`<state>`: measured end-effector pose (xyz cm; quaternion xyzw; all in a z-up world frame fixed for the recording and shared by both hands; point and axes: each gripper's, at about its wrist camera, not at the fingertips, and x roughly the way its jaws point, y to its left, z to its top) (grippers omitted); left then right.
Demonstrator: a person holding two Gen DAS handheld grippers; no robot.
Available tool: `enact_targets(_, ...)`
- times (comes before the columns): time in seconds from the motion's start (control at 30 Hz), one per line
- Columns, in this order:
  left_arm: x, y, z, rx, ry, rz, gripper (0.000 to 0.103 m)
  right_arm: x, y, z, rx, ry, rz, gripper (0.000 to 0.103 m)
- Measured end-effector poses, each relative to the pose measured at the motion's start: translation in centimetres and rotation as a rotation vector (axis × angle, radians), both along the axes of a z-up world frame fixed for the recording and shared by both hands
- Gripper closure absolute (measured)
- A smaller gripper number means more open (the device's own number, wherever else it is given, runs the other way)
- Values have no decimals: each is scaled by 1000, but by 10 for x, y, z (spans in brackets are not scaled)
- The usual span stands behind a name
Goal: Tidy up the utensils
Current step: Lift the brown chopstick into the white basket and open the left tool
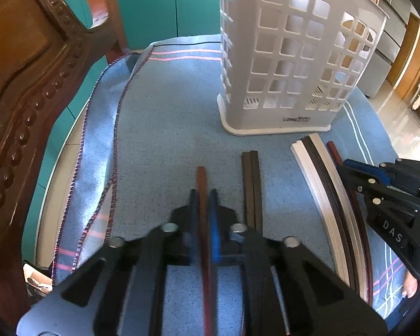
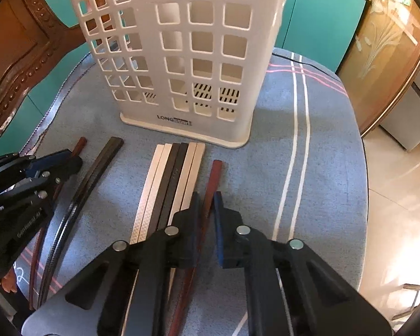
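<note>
Chopsticks lie on a blue cloth in front of a white perforated utensil holder (image 1: pixel 291 64), also in the right wrist view (image 2: pixel 182 64). My left gripper (image 1: pixel 203 193) is shut on a reddish-brown chopstick (image 1: pixel 201 179) lying on the cloth. My right gripper (image 2: pixel 207 196) has its jaws close around another reddish-brown chopstick (image 2: pixel 214 176); a small gap shows on the right side. A dark pair (image 1: pixel 252 184) lies right of the left gripper. White and dark pairs (image 2: pixel 176 176) lie left of the right gripper.
The blue striped cloth (image 1: pixel 165 117) covers a round table with its edge near on the right (image 2: pixel 361 196). A carved wooden chair (image 1: pixel 28 84) stands at the left. Teal cabinets (image 1: pixel 165 2) are behind. Each gripper shows in the other's view.
</note>
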<state>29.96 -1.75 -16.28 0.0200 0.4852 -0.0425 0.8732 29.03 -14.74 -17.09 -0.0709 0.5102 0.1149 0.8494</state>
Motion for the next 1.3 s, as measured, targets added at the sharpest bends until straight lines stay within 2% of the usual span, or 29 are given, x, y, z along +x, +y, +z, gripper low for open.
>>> enact_targets(0.17,-2,3,9,-42,-34,-6,96,-7,-7,18,58,-43,1,96)
enact_targets(0.4,-32,9,52,-88,-156,-31,96,-49,-36,93,195,-212,-6,96)
enact_targets(0.53,-54,11,99,-126,-270,-53,96,-85,-57,141,284,-324,-6,96)
enact_targets(0.77,-79,10,193,-221,-467,-102,96,-111,-85,208,419,-456,-20,96)
enact_targets(0.9,-76,6,241,-216,-581,-113,96,-101,-95,254,487,-560,-34,96)
enact_targets(1.03,-58,12,280,-252,-673,-75,96,-81,-101,285,541,-640,-71,96)
enact_targets(1.17,-36,18,293,-296,-708,-29,96,-53,-104,297,570,-682,-103,96)
enact_targets(1.3,-15,27,296,-324,-748,20,96,-28,-106,289,584,-717,-150,96)
